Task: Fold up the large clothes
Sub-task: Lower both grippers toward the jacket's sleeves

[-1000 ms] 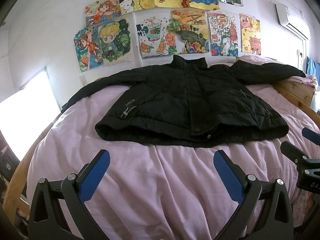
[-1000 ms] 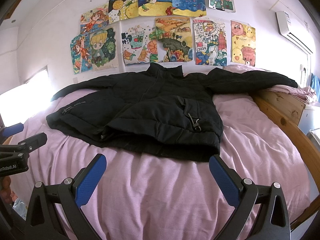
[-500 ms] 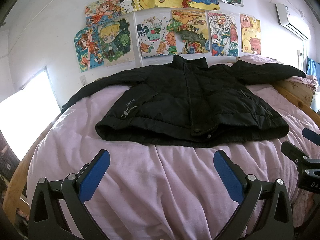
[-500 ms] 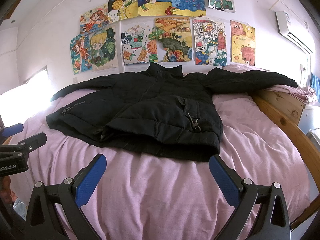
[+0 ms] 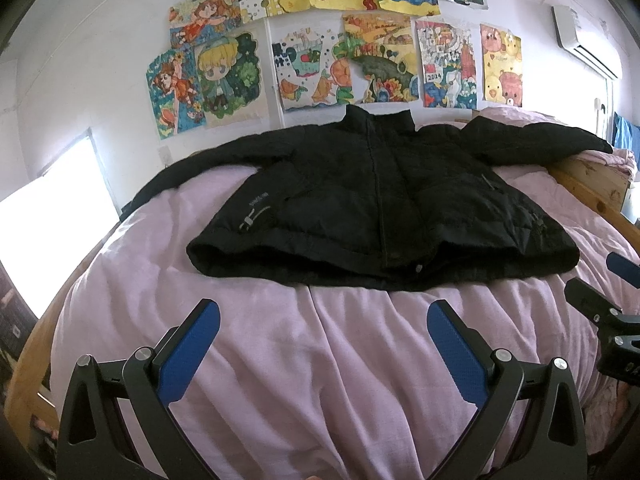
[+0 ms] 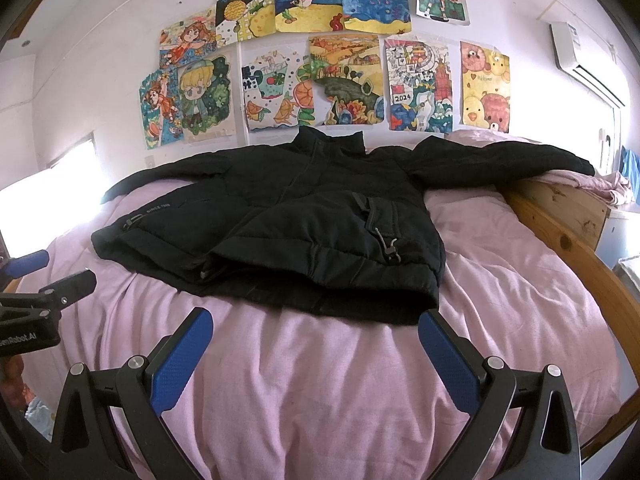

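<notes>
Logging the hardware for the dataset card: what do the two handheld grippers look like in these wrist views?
Both match: the left gripper and right gripper have black triangular cut-out frames, silver pivot bolts and blue textured pads on each finger. White lettering ending "Robot.AI" shows on the left gripper's body in the right wrist view. No cables or sleeves visible.

Colourful drawings [image 6: 344,76] on the wall, pink bedcover [image 6: 320,380], perhaps an air conditioner [image 6: 584,60].

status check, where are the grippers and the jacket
Left gripper open, empty. Right gripper open, empty. Black jacket flat on pink bedcover, sleeves spread, unfolded. Nothing in the way.
</notes>
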